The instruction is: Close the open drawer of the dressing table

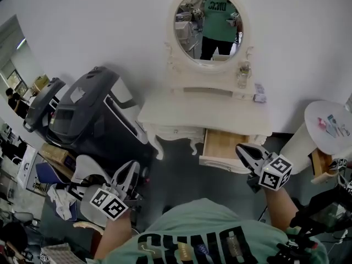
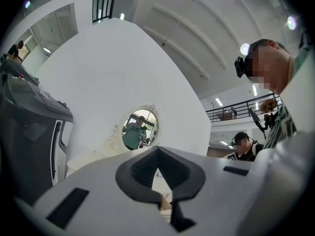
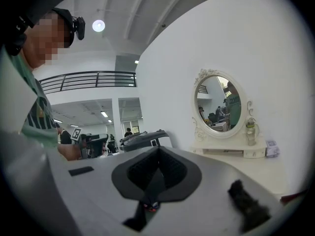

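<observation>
Head view
Table: white table (image 1: 203, 111) against the wall, with an oval mirror (image 1: 209, 26) on it.
Drawer: the right-hand drawer (image 1: 223, 164) is pulled out, its wooden inside showing.
Right gripper: the right gripper (image 1: 241, 147) has its tips at the drawer's front right corner; I cannot tell whether they touch it.
Left gripper: the left gripper (image 1: 131, 168) is low at left, well apart from the drawer, in front of a dark machine (image 1: 93, 114).
Tabletop: a jar (image 1: 243, 75) and a small box (image 1: 259, 94) stand at the rear right.

Left gripper view
Fingers: the left gripper (image 2: 157, 154) is pressed together, with nothing between its jaws.
Ahead: the mirror (image 2: 139, 129), with the machine (image 2: 29, 132) at left.

Right gripper view
Fingers: the right gripper (image 3: 158, 154) is closed and empty.
To the right: the mirror (image 3: 220, 104), jar (image 3: 251, 129) and box (image 3: 271, 149) on the table (image 3: 256, 168); the drawer is out of sight.
</observation>
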Action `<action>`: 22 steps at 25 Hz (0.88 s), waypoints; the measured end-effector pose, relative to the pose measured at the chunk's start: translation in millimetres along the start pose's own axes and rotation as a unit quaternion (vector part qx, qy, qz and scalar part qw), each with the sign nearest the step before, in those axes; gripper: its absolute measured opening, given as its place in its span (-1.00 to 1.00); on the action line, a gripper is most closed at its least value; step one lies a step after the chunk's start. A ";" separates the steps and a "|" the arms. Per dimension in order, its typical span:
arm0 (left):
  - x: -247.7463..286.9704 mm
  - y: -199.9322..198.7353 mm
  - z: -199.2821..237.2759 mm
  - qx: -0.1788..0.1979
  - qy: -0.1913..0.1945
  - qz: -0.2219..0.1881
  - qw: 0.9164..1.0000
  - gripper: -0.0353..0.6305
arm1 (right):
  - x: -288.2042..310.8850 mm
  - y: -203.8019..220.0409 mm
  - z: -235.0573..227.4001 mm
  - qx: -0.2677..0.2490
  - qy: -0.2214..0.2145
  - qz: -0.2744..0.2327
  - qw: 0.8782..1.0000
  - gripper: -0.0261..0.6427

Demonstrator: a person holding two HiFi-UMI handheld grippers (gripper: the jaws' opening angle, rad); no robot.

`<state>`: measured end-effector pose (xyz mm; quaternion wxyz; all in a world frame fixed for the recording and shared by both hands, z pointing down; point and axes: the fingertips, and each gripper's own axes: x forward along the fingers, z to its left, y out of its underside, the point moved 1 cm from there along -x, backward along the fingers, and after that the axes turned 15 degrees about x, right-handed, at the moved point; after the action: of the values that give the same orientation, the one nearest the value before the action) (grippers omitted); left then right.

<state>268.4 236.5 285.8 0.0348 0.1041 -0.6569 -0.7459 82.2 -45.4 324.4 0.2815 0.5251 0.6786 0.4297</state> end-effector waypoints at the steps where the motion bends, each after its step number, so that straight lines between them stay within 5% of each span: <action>1: 6.6 2.2 6.4 -0.003 0.005 0.001 1.000 -0.90 | 6.3 -0.8 -3.2 -0.001 0.005 0.002 1.000 -0.90; 7: 32.6 19.1 80.8 -0.023 0.032 0.006 0.999 -0.90 | 71.1 -2.0 -13.6 -0.015 0.033 0.009 0.999 -0.90; 22: 165.6 10.7 262.1 -0.029 0.207 0.033 0.977 -0.90 | 214.8 -27.7 -30.9 -0.001 0.188 -0.031 0.982 -0.90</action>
<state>53.2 458.8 308.5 0.1973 0.2335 -0.6169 -0.7253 -18.8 148.5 329.6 0.1624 0.4135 0.7346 0.5128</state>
